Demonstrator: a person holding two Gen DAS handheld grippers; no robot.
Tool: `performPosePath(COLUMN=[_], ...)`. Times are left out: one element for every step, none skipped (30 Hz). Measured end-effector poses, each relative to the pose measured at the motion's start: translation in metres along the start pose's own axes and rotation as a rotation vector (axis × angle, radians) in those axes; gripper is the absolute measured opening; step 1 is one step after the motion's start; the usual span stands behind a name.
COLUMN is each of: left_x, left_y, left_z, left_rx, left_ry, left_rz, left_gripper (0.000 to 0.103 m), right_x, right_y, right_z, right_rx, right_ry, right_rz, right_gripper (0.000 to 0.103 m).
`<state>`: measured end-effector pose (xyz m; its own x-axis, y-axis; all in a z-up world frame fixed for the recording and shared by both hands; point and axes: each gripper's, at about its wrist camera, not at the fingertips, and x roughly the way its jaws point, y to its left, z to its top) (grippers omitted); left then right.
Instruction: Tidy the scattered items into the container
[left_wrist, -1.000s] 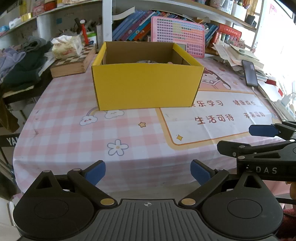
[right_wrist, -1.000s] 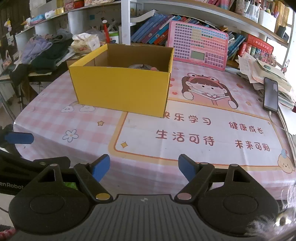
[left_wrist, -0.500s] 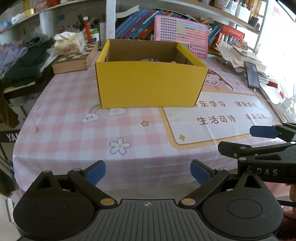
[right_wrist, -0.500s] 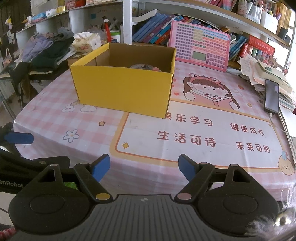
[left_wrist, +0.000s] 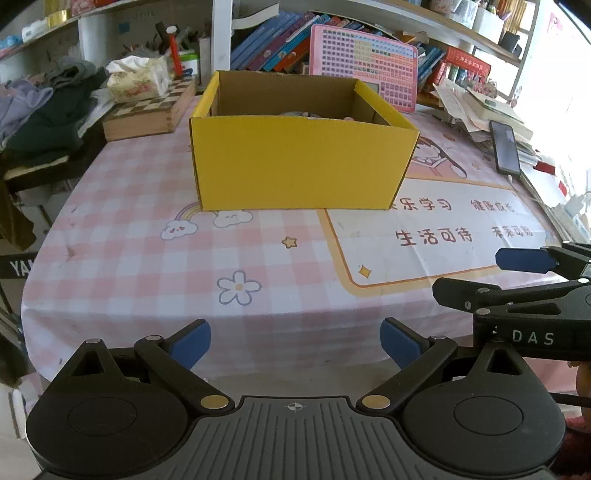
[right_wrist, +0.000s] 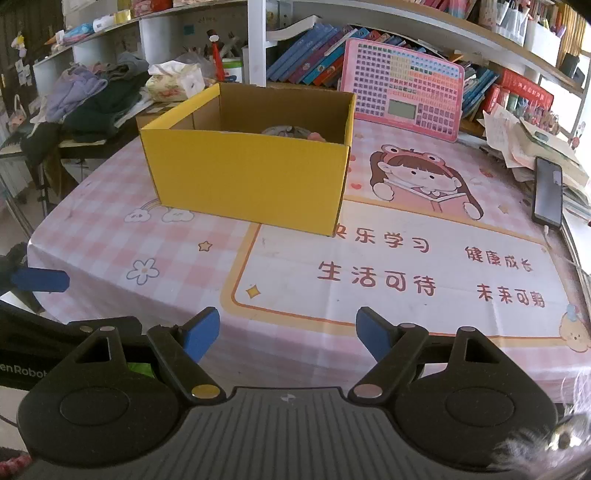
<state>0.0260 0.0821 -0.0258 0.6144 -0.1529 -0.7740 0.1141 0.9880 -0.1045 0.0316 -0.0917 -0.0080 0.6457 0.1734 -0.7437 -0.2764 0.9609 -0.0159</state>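
A yellow cardboard box (left_wrist: 299, 162) (right_wrist: 251, 184) stands open-topped in the middle of the pink checked tablecloth (left_wrist: 147, 251) (right_wrist: 110, 229). Something grey and pinkish (right_wrist: 286, 131) peeks over its front wall; I cannot tell what it is. My left gripper (left_wrist: 295, 345) hovers open at the table's near edge, nothing between its blue pads. My right gripper (right_wrist: 288, 334) is open too and empty, beside the left one. In the left wrist view one blue fingertip (left_wrist: 524, 259) of the right gripper shows at the right. A left fingertip (right_wrist: 38, 279) shows at the left of the right wrist view.
A pink keyboard toy (left_wrist: 364, 68) (right_wrist: 402, 88) leans against the bookshelf behind the box. A chessboard case (left_wrist: 151, 110) with a tissue pack (left_wrist: 136, 79) lies at the back left. A black phone (left_wrist: 505, 147) (right_wrist: 549, 195) and paper stacks sit at the right edge.
Both grippers stay put and open. The left wrist view has tilted very slightly; the box sits a little further right in it.
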Motion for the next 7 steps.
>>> performPosePath(left_x=[0.0000, -0.0001, 0.0002, 0.0009, 0.0014, 0.0021, 0.0031], left_y=[0.0000, 0.0001, 0.0004, 0.0001, -0.0005, -0.0009, -0.0012], left_z=[0.0004, 0.0007, 0.0015, 0.0025, 0.0035, 0.0050, 0.0066], left_rx=[0.000, -0.002, -0.005, -0.005, -0.004, -0.004, -0.003], left_ry=[-0.003, -0.009, -0.014, -0.016, -0.019, -0.021, -0.024], left_rz=[0.000, -0.004, -0.013, -0.017, -0.021, -0.024, -0.024], left_gripper=[0.100, 0.100, 0.100, 0.100, 0.100, 0.100, 0.100], right_x=[0.0009, 0.0017, 0.0025, 0.0032, 0.0039, 0.0045, 0.0053], right_y=[-0.0003, -0.0010, -0.0017, -0.0023, -0.0029, -0.0035, -0.0044], right_z=[0.0002, 0.0005, 0.0010, 0.0018, 0.0029, 0.0040, 0.0053], right_rx=[0.002, 0.003, 0.004, 0.005, 0.006, 0.006, 0.006], right_ry=[0.003, 0.006, 0.008, 0.009, 0.011, 0.011, 0.012], right_rz=[0.002, 0.004, 0.006, 0.006, 0.007, 0.007, 0.007], right_gripper=[0.080, 0.080, 0.080, 0.080, 0.080, 0.080, 0.080])
